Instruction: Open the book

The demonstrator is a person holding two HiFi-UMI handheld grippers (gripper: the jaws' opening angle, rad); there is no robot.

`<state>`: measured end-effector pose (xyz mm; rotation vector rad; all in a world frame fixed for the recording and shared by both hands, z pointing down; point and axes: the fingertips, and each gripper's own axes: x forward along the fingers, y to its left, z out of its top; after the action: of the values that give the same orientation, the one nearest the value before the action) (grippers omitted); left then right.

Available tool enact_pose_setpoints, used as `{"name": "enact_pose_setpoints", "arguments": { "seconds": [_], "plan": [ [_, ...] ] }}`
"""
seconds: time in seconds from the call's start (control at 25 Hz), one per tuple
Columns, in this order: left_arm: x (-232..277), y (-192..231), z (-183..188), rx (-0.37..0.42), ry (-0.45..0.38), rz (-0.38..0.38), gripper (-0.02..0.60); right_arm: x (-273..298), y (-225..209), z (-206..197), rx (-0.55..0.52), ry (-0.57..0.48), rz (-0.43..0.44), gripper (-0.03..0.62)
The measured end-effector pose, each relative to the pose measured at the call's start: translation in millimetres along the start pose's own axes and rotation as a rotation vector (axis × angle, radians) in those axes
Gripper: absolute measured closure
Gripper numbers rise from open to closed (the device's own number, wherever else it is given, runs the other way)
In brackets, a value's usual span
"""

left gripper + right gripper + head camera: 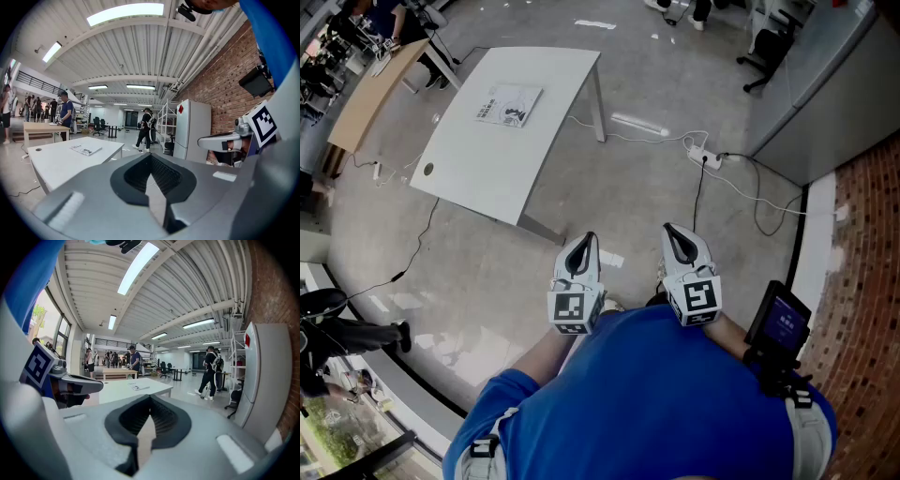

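Observation:
A closed book (508,104) with a white, dark-printed cover lies on the far part of the white table (487,159), well ahead and to the left. My left gripper (587,240) and right gripper (671,231) hang side by side close to my chest, over bare floor and far from the table. Both have their jaws together with nothing between them. The left gripper view shows the book (86,149) on the table (61,161) beyond its shut jaws (151,157). In the right gripper view the book (139,387) is small and distant past the shut jaws (150,400).
A wooden table (370,94) stands left of the white one. Cables and a power strip (705,157) lie on the concrete floor to the right. A brick wall (862,244) and a white cabinet (192,131) line the right side. A person (146,129) walks in the background.

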<state>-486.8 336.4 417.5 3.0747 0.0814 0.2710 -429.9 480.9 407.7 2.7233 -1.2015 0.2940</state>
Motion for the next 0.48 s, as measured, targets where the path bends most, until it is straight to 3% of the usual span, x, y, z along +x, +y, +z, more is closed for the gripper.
{"name": "enact_pose_setpoints", "arguments": {
  "seconds": [0.24, 0.48],
  "plan": [
    [15, -3, 3, 0.003, 0.002, 0.022, 0.575, 9, -17, 5, 0.001, -0.018, 0.009, 0.591],
    [125, -41, 26, 0.029, 0.009, 0.067, 0.575, 56, -126, 7, 0.025, -0.03, 0.067, 0.591]
  ]
}}
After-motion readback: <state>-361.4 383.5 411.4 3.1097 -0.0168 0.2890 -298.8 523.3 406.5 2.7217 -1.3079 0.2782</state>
